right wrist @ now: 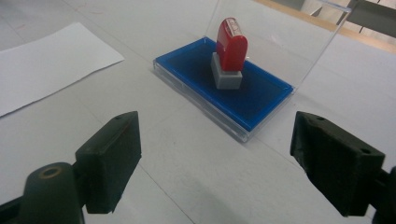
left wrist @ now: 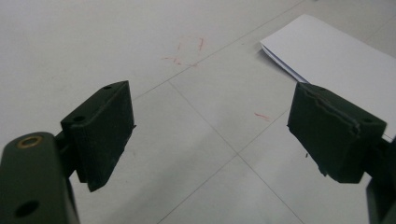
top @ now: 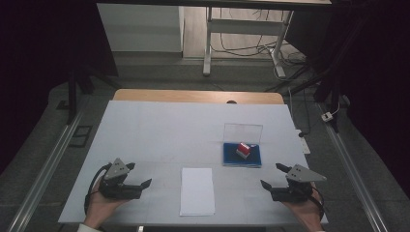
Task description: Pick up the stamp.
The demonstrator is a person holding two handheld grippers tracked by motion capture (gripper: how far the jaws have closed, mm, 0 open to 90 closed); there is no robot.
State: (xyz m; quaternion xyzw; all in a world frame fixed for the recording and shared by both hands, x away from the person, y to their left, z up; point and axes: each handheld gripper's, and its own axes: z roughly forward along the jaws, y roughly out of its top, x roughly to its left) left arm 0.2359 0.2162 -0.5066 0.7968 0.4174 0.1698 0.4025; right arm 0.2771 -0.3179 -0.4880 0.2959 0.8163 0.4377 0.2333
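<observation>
On the white table [top: 159,130], seen from the high view, we hold our left gripper [top: 138,186] at about seven o'clock and our right gripper [top: 273,179] at about five o'clock, each resting low near the near edge, well apart from one another. Both grippers stand with their jaws spread wide and nothing between the pads; the left gripper view [left wrist: 210,135] shows bare tabletop with faint red marks [left wrist: 187,51] between its two black jaws, and the right gripper view [right wrist: 215,154] shows the same gap over plain table. Between our hands, at six o'clock, lies a white sheet of paper [top: 197,191], flat and near the table's front edge; in the left gripper view its corner [left wrist: 327,56] sits at about one o'clock. At roughly three o'clock from the table's middle sits a blue ink pad [top: 251,157] in a clear case with its lid [top: 243,132] standing upright behind it. A red stamp [top: 243,150] with a grey base stands on the blue pad, upright in the right gripper view [right wrist: 231,46], at twelve o'clock ahead of our right gripper and not touched by it.
</observation>
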